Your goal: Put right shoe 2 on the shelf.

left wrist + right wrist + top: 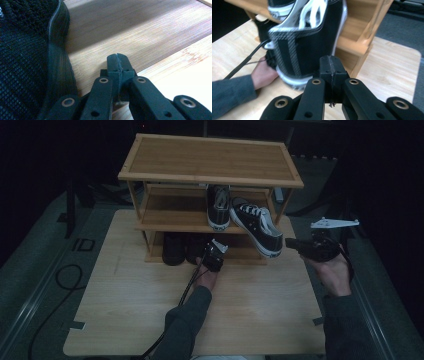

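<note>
A: Item one, the right gripper (292, 244). How is it recorded?

B: Seen at the right of the rack (210, 157), jaws pressed together in the right gripper view. Its tips are met at the heel of the black-and-white sneaker (257, 224). Whether heel fabric is pinched between them cannot be told.

A: And the sneaker itself?

B: Toe resting on the middle shelf (170, 217), heel jutting out past the shelf's front edge at a slant. A matching sneaker (218, 206) is set squarely beside it, farther in. The picture of it in the right gripper view is blurred.

A: Item two, the left gripper (117, 65).

B: Jaws clenched on nothing, held low at the bottom shelf just beside a black mesh shoe (27, 57). A second dark shoe (173, 249) is noted to its left in the high view.

A: The step in hand, as judged?

B: The slanted sneaker is to be seated fully on the middle shelf. The heel is best swung parallel to its partner, then pushed straight in, kept low so the top shelf is not struck. The neighbouring sneaker should be left undisturbed.
</note>
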`<move>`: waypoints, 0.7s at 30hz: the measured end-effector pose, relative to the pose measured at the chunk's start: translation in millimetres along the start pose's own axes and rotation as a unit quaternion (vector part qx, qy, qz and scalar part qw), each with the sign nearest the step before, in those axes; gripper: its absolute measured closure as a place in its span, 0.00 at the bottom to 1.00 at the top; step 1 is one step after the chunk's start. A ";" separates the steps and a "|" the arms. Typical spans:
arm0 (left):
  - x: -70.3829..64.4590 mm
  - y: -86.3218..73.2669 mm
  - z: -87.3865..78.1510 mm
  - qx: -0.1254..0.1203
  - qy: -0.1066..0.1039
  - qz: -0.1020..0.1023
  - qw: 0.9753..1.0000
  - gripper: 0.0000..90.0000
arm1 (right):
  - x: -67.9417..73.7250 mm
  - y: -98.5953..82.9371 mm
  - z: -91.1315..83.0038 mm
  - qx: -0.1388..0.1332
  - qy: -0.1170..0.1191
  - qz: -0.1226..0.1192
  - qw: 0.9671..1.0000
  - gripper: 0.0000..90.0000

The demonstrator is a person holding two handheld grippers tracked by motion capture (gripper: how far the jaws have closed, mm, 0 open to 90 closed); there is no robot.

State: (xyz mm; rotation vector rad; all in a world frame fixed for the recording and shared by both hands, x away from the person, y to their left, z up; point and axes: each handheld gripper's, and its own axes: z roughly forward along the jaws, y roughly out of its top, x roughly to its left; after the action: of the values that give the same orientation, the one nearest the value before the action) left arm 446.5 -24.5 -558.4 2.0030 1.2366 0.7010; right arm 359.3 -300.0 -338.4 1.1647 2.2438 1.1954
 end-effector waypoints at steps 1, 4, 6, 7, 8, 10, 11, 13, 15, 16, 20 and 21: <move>0.0 0.0 0.0 0.000 0.000 0.000 1.000 1.00 | 1.6 -2.1 -0.8 0.001 0.002 -0.003 1.000 1.00; -0.1 0.0 0.0 0.000 0.000 0.000 1.000 1.00 | 7.2 -8.6 -3.2 0.003 0.011 -0.008 1.000 1.00; -0.1 0.0 0.0 0.000 0.000 0.000 1.000 1.00 | 11.3 -12.8 -3.8 0.007 0.016 -0.011 1.000 1.00; -0.1 0.0 0.0 0.000 0.000 0.001 1.000 1.00 | 13.3 -14.7 -3.7 0.010 0.018 -0.014 1.000 1.00; -0.1 0.0 0.0 0.000 0.000 0.001 1.000 1.00 | 15.0 -16.5 -3.2 0.012 0.021 -0.019 1.000 1.00; -0.2 0.0 0.0 0.000 0.000 0.001 1.000 1.00 | 18.9 -19.1 -2.2 0.015 0.024 -0.023 0.999 1.00; -0.2 0.0 0.0 0.000 0.001 0.001 1.000 1.00 | 20.3 -19.8 -1.6 0.016 0.025 -0.025 0.999 1.00; -0.2 0.0 0.0 0.000 0.000 0.001 1.000 1.00 | 22.1 -20.3 0.0 0.018 0.024 -0.027 0.999 1.00; -0.2 0.0 0.0 0.000 0.001 0.000 1.000 1.00 | 22.8 -20.4 2.3 0.021 0.024 -0.029 0.999 1.00; -0.1 0.0 0.0 0.000 0.000 0.000 1.000 1.00 | 22.7 -20.4 2.8 0.022 0.025 -0.028 0.999 1.00; 0.0 0.0 0.0 0.000 0.000 0.000 1.000 1.00 | 23.4 -21.1 3.2 0.022 0.024 -0.029 0.999 1.00; 0.0 0.0 0.0 0.000 0.000 0.000 1.000 1.00 | 23.4 -21.1 3.2 0.022 0.024 -0.029 0.999 1.00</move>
State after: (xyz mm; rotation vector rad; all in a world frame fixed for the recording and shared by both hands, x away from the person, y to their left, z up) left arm 446.5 -24.6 -558.4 2.0023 1.2372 0.7009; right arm 336.5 -286.2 -355.5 1.0903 2.3345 1.1687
